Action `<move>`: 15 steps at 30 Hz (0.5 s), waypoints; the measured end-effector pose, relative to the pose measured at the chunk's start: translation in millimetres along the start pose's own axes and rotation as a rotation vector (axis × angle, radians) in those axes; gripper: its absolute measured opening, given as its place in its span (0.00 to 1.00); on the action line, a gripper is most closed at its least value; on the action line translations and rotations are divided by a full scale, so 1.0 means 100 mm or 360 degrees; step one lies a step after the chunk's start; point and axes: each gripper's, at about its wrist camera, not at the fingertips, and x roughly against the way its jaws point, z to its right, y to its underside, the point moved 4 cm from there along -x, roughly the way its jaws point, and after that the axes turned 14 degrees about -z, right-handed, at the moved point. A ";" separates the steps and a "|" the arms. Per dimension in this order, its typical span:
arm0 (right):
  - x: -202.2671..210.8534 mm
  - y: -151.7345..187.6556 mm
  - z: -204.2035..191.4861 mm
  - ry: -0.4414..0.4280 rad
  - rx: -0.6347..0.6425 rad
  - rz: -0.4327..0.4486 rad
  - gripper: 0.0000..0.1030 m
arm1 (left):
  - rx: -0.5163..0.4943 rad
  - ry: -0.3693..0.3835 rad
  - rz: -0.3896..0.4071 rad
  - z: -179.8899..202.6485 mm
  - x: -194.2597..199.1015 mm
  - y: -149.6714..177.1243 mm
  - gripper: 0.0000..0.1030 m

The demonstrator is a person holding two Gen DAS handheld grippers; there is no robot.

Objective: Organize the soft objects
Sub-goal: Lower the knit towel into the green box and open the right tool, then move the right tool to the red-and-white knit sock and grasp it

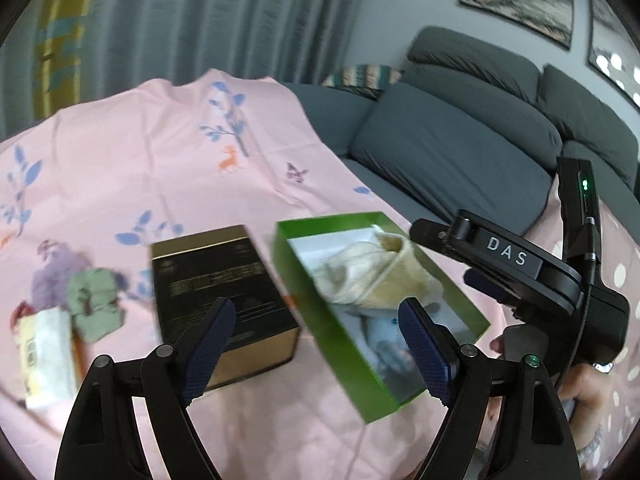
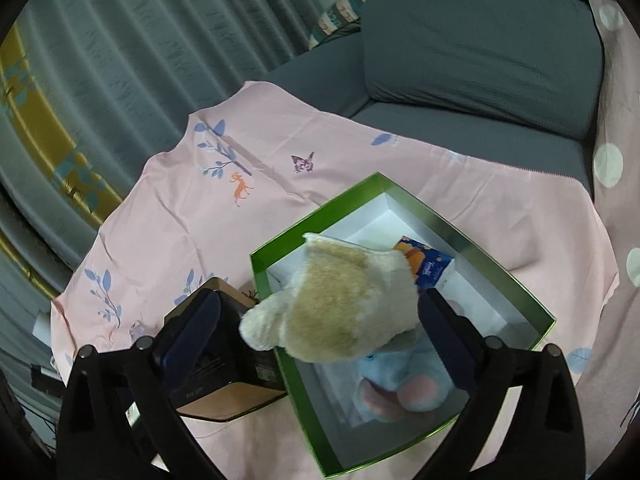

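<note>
Three loose soft items, among them a folded sage-green cloth [image 1: 94, 304], lie far left of the left gripper [image 1: 316, 344], nearer it than the right gripper [image 2: 320, 328]; both released, empty.

White capitals "DAS" stand on the black arm of the right gripper [image 1: 506, 251], at about three o'clock in the left wrist view. On the blue and orange tissue pack [image 2: 430, 266] in the green box [image 2: 500, 268], at about two o'clock in the right wrist view, a white script word runs sideways, too small to read. The black box [image 1: 224, 280] carries gold print, blurred.
</note>
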 end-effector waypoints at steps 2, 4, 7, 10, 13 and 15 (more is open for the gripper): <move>0.02 0.02 -0.08 -0.0001 0.0032 0.0010 0.98 | 0.0042 -0.0012 0.0022 -0.13 0.10 0.07 0.82; 0.04 0.05 -0.16 -0.0001 0.0076 0.0019 0.99 | 0.0089 -0.0039 0.0043 -0.26 0.19 0.12 0.82; 0.07 0.09 -0.28 0.0013 0.0130 0.0036 0.99 | 0.0159 -0.0098 0.0076 -0.43 0.29 0.20 0.82; 0.11 0.13 -0.39 0.0013 0.0176 0.0049 0.99 | 0.0232 -0.0119 0.0112 -0.59 0.41 0.30 0.82; 0.13 0.20 -0.53 0.0002 0.0258 0.0047 0.99 | 0.0308 -0.0151 0.0141 -0.77 0.52 0.41 0.82; 0.13 0.25 -0.65 0.0005 0.0335 0.0050 0.99 | 0.0354 -0.0181 0.0150 -0.90 0.57 0.49 0.82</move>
